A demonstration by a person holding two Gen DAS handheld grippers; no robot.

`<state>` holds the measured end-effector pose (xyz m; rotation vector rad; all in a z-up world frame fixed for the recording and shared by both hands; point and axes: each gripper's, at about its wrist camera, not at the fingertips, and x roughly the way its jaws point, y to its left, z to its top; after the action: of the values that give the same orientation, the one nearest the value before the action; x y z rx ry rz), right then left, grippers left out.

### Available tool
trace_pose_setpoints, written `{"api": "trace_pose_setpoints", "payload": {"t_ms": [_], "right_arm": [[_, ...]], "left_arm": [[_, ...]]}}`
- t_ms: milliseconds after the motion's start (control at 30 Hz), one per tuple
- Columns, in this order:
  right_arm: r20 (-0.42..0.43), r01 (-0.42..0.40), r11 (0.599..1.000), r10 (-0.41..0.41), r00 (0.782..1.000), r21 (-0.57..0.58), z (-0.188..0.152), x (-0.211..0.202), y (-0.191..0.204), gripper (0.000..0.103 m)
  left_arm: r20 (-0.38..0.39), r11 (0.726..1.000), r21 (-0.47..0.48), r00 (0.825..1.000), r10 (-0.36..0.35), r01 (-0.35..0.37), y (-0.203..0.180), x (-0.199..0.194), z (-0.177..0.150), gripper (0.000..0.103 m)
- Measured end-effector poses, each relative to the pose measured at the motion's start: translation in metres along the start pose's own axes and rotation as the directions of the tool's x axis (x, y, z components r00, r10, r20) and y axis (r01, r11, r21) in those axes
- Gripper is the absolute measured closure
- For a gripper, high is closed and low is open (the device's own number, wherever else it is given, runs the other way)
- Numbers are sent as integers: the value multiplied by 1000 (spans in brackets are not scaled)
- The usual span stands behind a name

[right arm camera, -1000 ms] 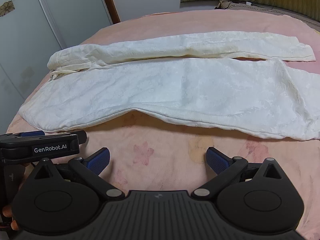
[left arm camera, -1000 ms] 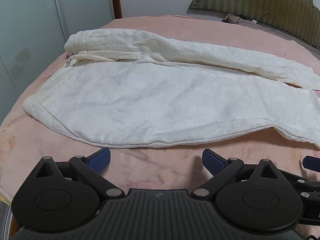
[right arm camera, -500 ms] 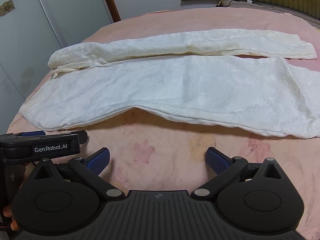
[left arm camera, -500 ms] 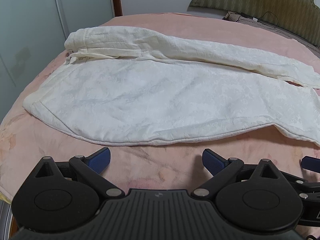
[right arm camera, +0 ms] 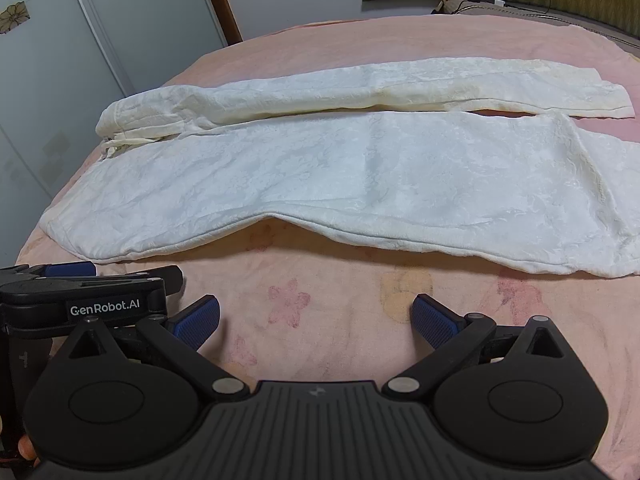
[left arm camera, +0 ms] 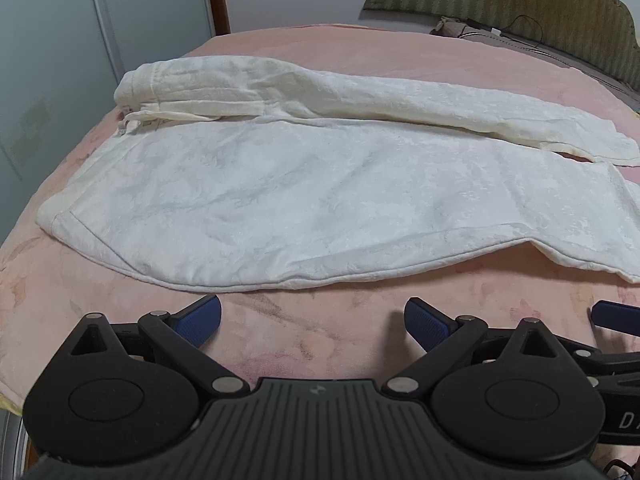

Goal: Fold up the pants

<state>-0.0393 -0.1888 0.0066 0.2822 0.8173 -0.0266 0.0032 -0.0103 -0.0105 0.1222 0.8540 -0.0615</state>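
Note:
White pants lie spread flat on the pink bed, waistband at the left, both legs running to the right; they also show in the right wrist view. The far leg lies beside the near leg. My left gripper is open and empty, just short of the near hem edge. My right gripper is open and empty, a little back from the near leg's edge. The left gripper's body shows at the left of the right wrist view.
The pink bedspread has floral prints. A green headboard stands at the back right with a cable by it. Wardrobe doors stand to the left, past the bed's edge.
Both grippers have moved slightly forward and toward the pants; the pants sit lower and larger in both views. Both grippers stay open. The pants have not moved.

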Motion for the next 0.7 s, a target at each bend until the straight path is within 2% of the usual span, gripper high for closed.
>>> {"api": "trace_pose_setpoints", "payload": {"t_ms": [233,367,567,700], "right_arm": [[0,0,1000,0,1000,-1,0,0,0,0],[0,0,1000,0,1000,1,0,0,0,0],[0,-1,1000,1,1000,1,1,-1,1,0],[0,-1,1000,1,1000,1,1,0,0,0]], "left_arm": [[1,1000,10,1000,-22,22,-1,-2,2,6],[13,1000,15,1000,-4,3,-1,-5,2,6],[-27,1000,-5,1000,-6,6,1,0,3,6],[-27,1000,-6,1000,-5,5,3,1,3,6]]}}
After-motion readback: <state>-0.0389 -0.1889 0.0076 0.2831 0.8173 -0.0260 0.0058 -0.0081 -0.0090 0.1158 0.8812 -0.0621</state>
